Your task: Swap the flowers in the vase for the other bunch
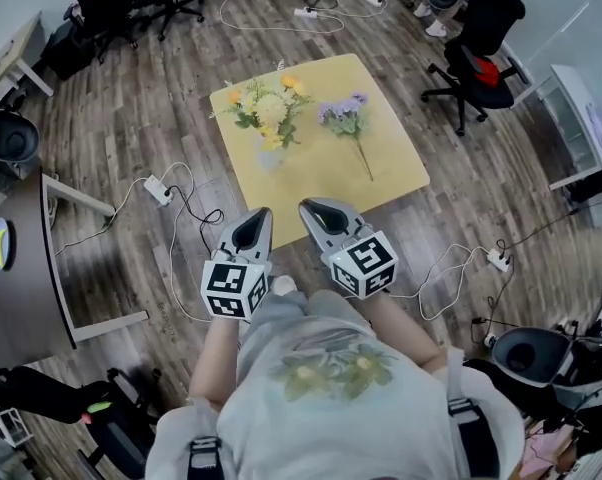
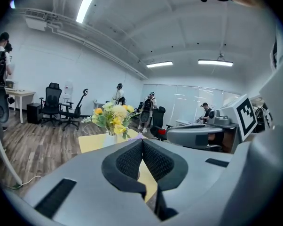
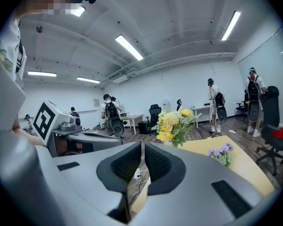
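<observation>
Yellow table (image 1: 401, 173) at upper centre. The yellow bunch (image 1: 269, 108) in its vase (image 1: 269, 155) lies up-frame of my left gripper (image 1: 261, 214). The purple bunch (image 1: 347, 118) lies flat, nearer my right gripper (image 1: 309, 208), stem toward lower right. Both grippers pressed together, empty.

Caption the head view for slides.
Left gripper, right gripper, both shut, facing table: yellow flowers in vase, purple bunch beside.
</observation>
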A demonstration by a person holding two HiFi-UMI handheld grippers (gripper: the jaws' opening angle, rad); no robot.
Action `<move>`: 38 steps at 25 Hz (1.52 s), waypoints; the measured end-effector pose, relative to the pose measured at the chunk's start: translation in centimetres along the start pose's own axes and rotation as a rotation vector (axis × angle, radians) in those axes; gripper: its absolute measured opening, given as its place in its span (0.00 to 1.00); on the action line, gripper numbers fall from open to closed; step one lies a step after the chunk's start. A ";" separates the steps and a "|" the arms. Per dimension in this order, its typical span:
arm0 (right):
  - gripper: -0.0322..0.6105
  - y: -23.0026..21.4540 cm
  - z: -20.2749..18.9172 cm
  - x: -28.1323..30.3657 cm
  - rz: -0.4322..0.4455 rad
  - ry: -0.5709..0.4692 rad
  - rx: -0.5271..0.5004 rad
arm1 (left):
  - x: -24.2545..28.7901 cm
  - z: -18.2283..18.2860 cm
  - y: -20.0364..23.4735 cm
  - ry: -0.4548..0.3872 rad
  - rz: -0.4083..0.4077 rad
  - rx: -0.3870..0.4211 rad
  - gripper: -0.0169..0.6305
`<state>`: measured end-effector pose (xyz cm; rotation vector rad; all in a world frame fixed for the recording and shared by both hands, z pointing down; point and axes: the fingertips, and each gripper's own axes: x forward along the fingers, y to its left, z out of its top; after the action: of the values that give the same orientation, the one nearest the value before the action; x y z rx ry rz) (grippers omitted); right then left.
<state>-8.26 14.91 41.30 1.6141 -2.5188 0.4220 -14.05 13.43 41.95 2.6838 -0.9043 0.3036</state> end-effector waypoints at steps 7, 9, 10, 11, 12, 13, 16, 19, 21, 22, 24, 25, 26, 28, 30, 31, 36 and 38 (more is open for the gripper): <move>0.12 -2.3 0.2 4.3 0.023 0.018 0.018 | 3.0 -0.5 3.0 0.026 0.013 -0.029 0.05; 0.12 -3.3 0.4 5.3 0.020 0.012 0.017 | 3.9 -0.6 3.5 0.031 0.016 -0.033 0.05; 0.12 -3.9 0.5 5.9 0.013 0.008 0.015 | 4.3 -0.6 3.8 0.033 0.019 -0.035 0.05; 0.12 -4.6 0.6 6.4 0.005 0.005 0.013 | 4.8 -0.6 4.1 0.035 0.024 -0.039 0.05; 0.12 -5.2 0.8 7.0 -0.003 0.003 0.013 | 5.2 -0.6 4.5 0.037 0.030 -0.042 0.05; 0.12 -5.8 0.9 7.5 -0.009 0.003 0.015 | 5.5 -0.5 4.7 0.038 0.036 -0.044 0.05; 0.16 -7.1 1.7 8.9 0.001 0.012 0.021 | 6.3 0.3 5.5 0.033 0.063 -0.052 0.05; 0.24 -7.9 2.6 10.2 0.028 0.031 0.014 | 7.1 1.6 5.9 0.019 0.087 -0.058 0.05; 0.32 -8.5 2.9 11.2 0.034 0.045 0.005 | 7.6 2.1 6.2 0.012 0.102 -0.058 0.05; 0.35 -8.7 2.9 11.8 0.033 0.052 -0.003 | 7.7 2.3 6.4 0.009 0.111 -0.059 0.05; 0.39 -8.9 3.0 12.8 0.024 0.063 -0.020 | 7.8 2.4 6.8 0.005 0.128 -0.066 0.05; 0.40 -9.2 3.1 13.2 0.016 0.067 -0.028 | 7.9 2.5 6.9 0.003 0.135 -0.069 0.05; 0.41 -9.5 3.2 13.7 0.004 0.071 -0.034 | 8.0 2.6 7.1 0.002 0.142 -0.071 0.05; 0.42 -10.4 3.4 14.7 -0.024 0.077 -0.040 | 8.3 2.8 7.4 0.002 0.153 -0.071 0.05; 0.43 -11.2 3.5 15.8 -0.049 0.084 -0.037 | 8.5 3.0 7.9 0.004 0.168 -0.067 0.05; 0.44 -11.6 3.5 16.2 -0.057 0.086 -0.031 | 8.5 3.1 8.1 0.003 0.176 -0.065 0.05; 0.44 -12.5 2.5 18.1 -0.062 0.122 0.022 | 8.6 3.5 9.1 0.001 0.212 -0.063 0.05; 0.44 -12.6 2.0 18.8 -0.067 0.147 0.016 | 8.7 3.5 9.4 0.004 0.217 -0.064 0.05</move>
<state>-4.70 -6.98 46.18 1.6050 -2.3537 0.5340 -12.64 0.25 43.09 2.5294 -1.1865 0.3202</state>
